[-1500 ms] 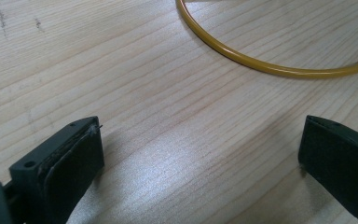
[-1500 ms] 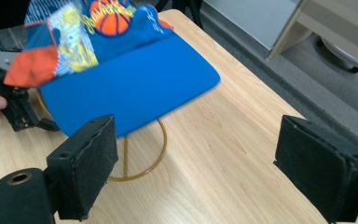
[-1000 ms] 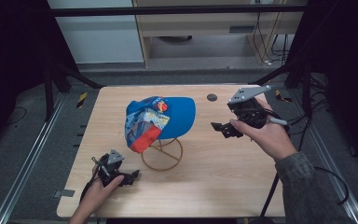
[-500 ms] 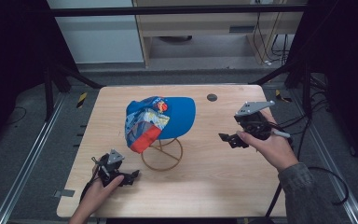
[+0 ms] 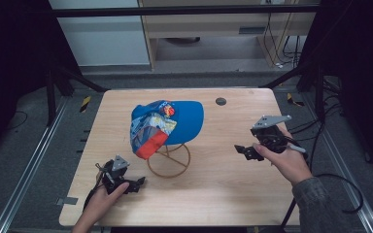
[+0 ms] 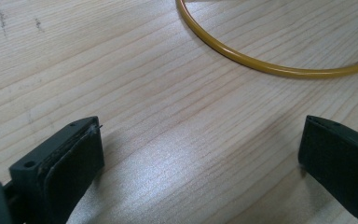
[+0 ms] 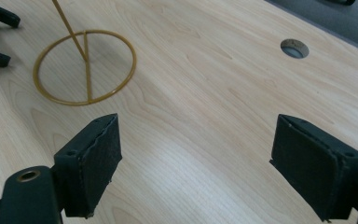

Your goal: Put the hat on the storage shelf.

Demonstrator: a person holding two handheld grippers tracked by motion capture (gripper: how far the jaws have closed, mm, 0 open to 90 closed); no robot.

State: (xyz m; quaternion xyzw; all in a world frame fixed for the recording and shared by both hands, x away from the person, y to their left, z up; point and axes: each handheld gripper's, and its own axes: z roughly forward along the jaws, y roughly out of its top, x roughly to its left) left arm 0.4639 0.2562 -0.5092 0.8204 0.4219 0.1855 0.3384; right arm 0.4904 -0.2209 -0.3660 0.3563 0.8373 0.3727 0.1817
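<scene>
A blue cap [image 5: 167,124] with a printed front panel hangs on a yellow wire stand [image 5: 169,164] near the middle of the wooden table [image 5: 223,194]. My left gripper [image 5: 138,184] rests low on the table just left of the stand's ring base [image 6: 270,67]; it is open with bare wood between its jaws. My right gripper [image 5: 243,150] hovers to the right of the cap, pointing toward it, also open and holding nothing. The ring base [image 7: 85,67] and its upright rod lie ahead of the right gripper's jaws.
A round cable hole [image 5: 220,101] sits near the table's far edge, seen too as a hole [image 7: 294,48] in the right gripper view. Black frame posts stand at both sides. A shelf unit and cables lie beyond the table.
My right gripper has drawn back toward the near right and lowered, away from the cap. The left gripper has stayed put.
</scene>
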